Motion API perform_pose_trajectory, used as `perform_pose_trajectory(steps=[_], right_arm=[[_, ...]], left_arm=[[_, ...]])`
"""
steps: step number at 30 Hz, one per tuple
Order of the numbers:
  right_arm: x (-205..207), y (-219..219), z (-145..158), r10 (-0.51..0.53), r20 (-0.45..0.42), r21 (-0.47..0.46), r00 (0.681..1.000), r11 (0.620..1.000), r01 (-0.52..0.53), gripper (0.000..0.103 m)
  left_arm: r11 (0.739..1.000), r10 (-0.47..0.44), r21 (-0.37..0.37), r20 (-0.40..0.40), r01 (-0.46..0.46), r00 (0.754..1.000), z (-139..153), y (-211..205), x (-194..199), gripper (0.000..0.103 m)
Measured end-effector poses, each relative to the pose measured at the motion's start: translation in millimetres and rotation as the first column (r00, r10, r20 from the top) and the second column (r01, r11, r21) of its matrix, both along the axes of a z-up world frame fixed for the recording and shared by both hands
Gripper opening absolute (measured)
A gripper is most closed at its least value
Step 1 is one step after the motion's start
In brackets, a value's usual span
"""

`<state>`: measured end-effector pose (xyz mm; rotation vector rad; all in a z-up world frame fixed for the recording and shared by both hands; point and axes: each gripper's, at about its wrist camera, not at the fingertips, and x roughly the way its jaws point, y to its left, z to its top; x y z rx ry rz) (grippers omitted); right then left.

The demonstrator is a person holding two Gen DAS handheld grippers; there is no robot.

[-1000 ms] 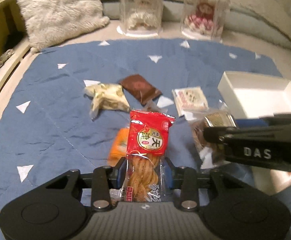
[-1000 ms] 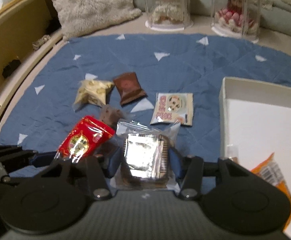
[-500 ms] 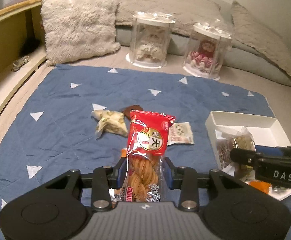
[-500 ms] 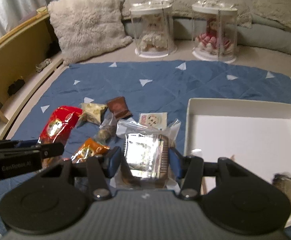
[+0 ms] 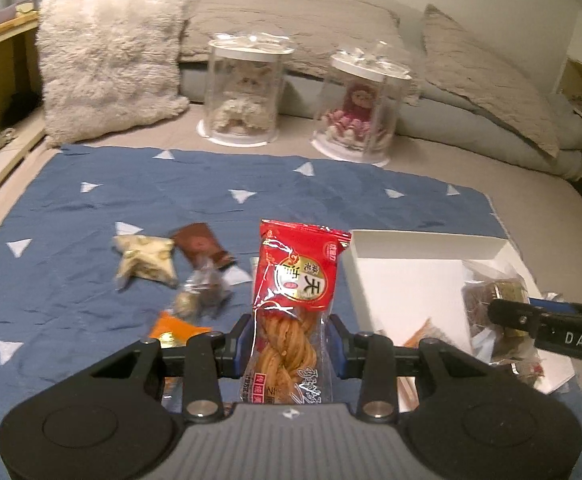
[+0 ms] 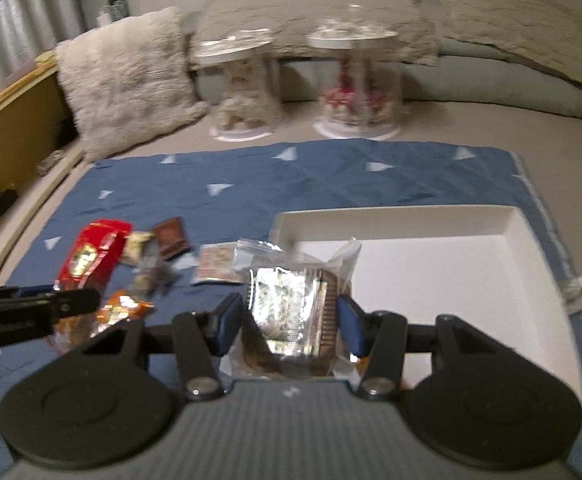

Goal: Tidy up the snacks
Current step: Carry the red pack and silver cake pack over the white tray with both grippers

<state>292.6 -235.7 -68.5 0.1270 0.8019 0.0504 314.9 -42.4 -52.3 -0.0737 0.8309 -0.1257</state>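
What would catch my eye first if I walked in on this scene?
Probably the red twisted-pastry packet standing upright in the left tool, and the silvery clear-wrapped snack clamped in the right tool at the white box's near edge. Behind, two clear display cases holding dolls stand past the blue triangle-print quilt.

My left gripper (image 5: 291,354) has the twist pack (image 5: 294,304) upright between its fingers, just left of the box (image 5: 411,248). My right gripper (image 6: 289,328) has the foil pack (image 6: 291,312) at the box's (image 6: 431,216) near-left corner, over the edge. Both sit above the quilt (image 5: 91,200). Left of the twist pack, 4 snacks lie on the quilt: star pack (image 5: 145,260) furthest left, flat pack (image 5: 203,246) just right of it, clear pack (image 5: 201,294) nearer me, and 1 pouch (image 5: 173,328) nearest. Behind the quilt stand 2 jars (image 5: 247,92), pillow (image 5: 107,60) to their left.
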Motion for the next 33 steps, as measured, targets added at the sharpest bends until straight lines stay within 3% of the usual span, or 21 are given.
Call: perform_pose_trajectory(steps=[7, 16, 23, 27, 33], right_arm=[[-15.5, -62.1, -4.9, -0.108, -0.001, 0.022, 0.994, 0.994, 0.108, 0.057], [-32.7, -134.6, -11.3, -0.197, 0.004, 0.008, 0.98, 0.98, 0.197, 0.057], [-17.3, -163.4, -26.9, -0.24, -0.018, -0.037, 0.971, 0.97, 0.239, 0.057], [-7.2, -169.9, -32.4, -0.234, -0.001, -0.068, 0.972, 0.97, 0.233, 0.058], [10.9, -176.9, -41.3, -0.207, 0.015, -0.059, 0.978, 0.976, 0.208, 0.058]], left_arm=[[0.999, -0.05, 0.005, 0.01, 0.05, 0.999, -6.3, -45.9, 14.4, 0.04], [0.995, -0.088, -0.048, 0.017, 0.089, 0.996, -17.8, -109.7, 28.7, 0.041], [0.992, -0.093, -0.086, 0.025, 0.095, 0.995, -28.9, -151.1, 40.9, 0.041], [0.986, -0.073, -0.145, 0.041, 0.078, 0.997, -40.1, -169.6, 51.3, 0.041], [0.977, -0.061, -0.206, 0.01, 0.062, 0.998, -70.5, -198.8, 72.3, 0.042]])
